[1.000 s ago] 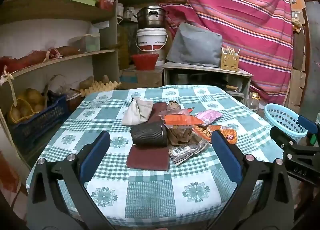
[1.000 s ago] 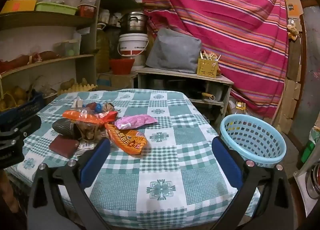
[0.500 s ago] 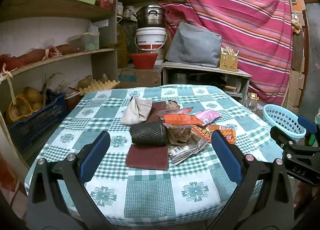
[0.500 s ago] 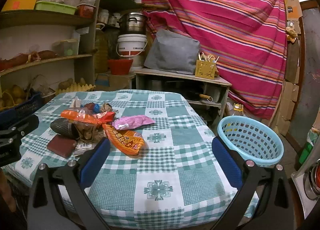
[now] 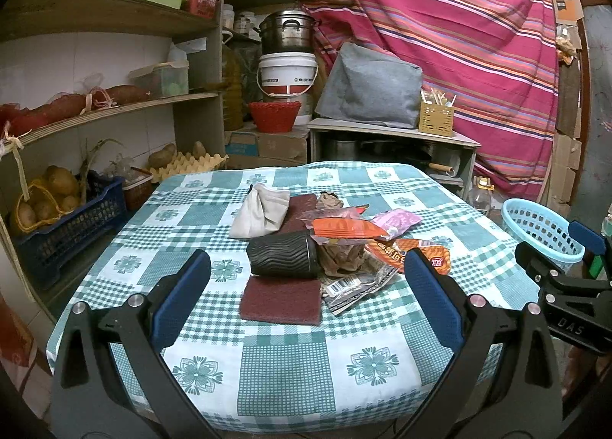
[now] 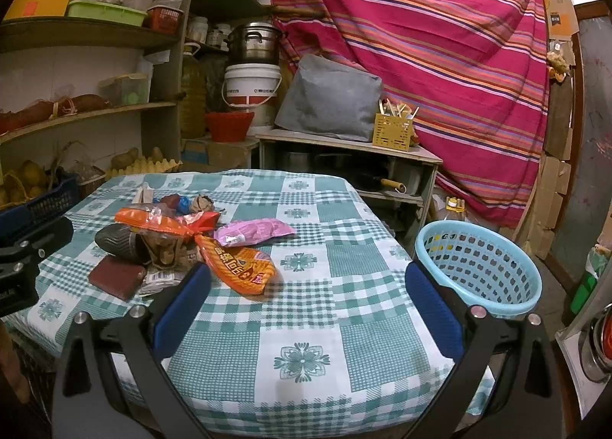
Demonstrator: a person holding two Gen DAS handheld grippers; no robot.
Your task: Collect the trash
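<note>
Two tools [image 5: 306,293] [image 6: 306,297] agape, wrappers [image 6: 237,267] on table [image 6: 306,324]

Near tablecloth [image 6: 306,328] bare; trash heap [image 5: 336,244] beyond.

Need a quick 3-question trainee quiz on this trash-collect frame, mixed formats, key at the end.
1. True or false: the left gripper is shut on a wrapper.
2. Where does the blue basket stand? A) on the table B) beside the table, off its right edge C) on a shelf
3. Fill in: the black ribbed cup lies on its ____.

Key:
1. False. Both the left gripper and the right gripper are open and hold nothing.
2. B
3. side, among the wrappers on the checked tablecloth, just behind the maroon pad.
</note>
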